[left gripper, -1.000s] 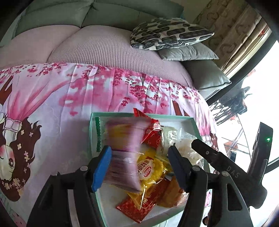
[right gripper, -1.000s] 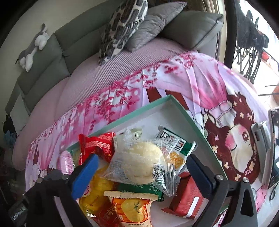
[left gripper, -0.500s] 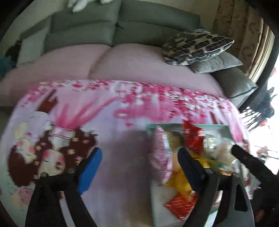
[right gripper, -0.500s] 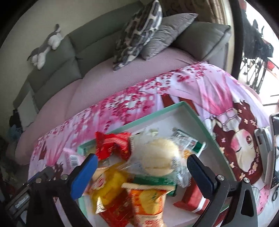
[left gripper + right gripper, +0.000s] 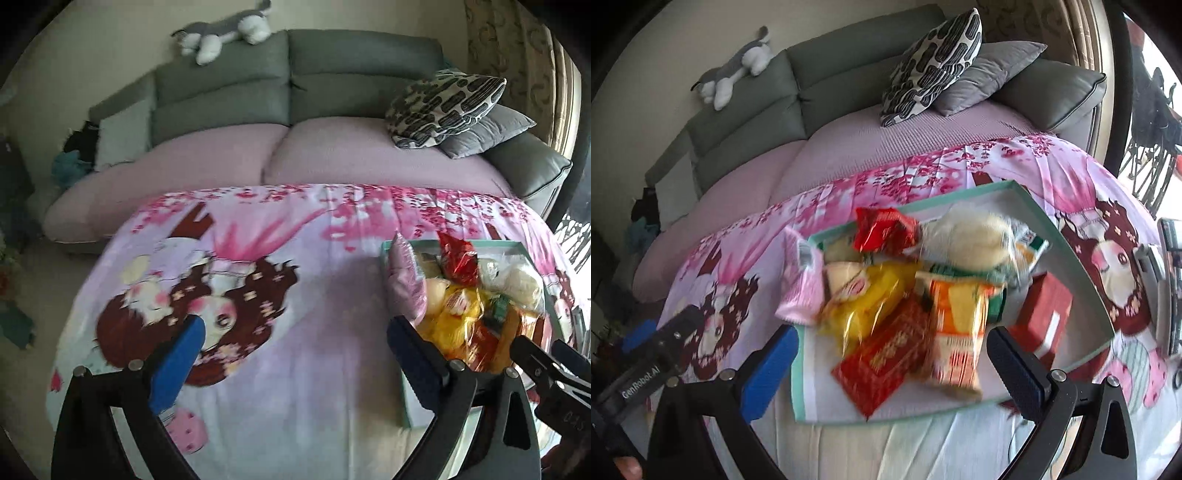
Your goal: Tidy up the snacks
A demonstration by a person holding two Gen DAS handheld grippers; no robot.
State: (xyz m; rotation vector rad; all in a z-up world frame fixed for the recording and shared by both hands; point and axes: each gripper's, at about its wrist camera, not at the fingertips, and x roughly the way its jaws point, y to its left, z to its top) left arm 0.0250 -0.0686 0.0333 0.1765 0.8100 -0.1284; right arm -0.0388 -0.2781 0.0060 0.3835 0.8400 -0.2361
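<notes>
Scene: desk under a pink printed cloth (image 5: 295, 369); grey sofa (image 5: 295, 110) across the top of both frames.
Tray: teal-rimmed tray (image 5: 1082, 273), centre of right view, right edge of left view (image 5: 386, 254).
Snacks: heaped in the tray; pink pack (image 5: 801, 280) leans over the left rim; red pack (image 5: 882, 230), bun (image 5: 975, 236), yellow pack (image 5: 864, 306), orange pack (image 5: 956, 325), red flat pack (image 5: 882, 365), red box (image 5: 1043, 314).
Left gripper (image 5: 291, 360): wide, empty, over bare cloth, lower centre.
Right gripper (image 5: 892, 367): wide, empty, over the heap's near side.
Step (judged): between picks; nothing held.
Next (judged): choose one pack, likely the overhanging pink one, close on it without dragging neighbours out.
</notes>
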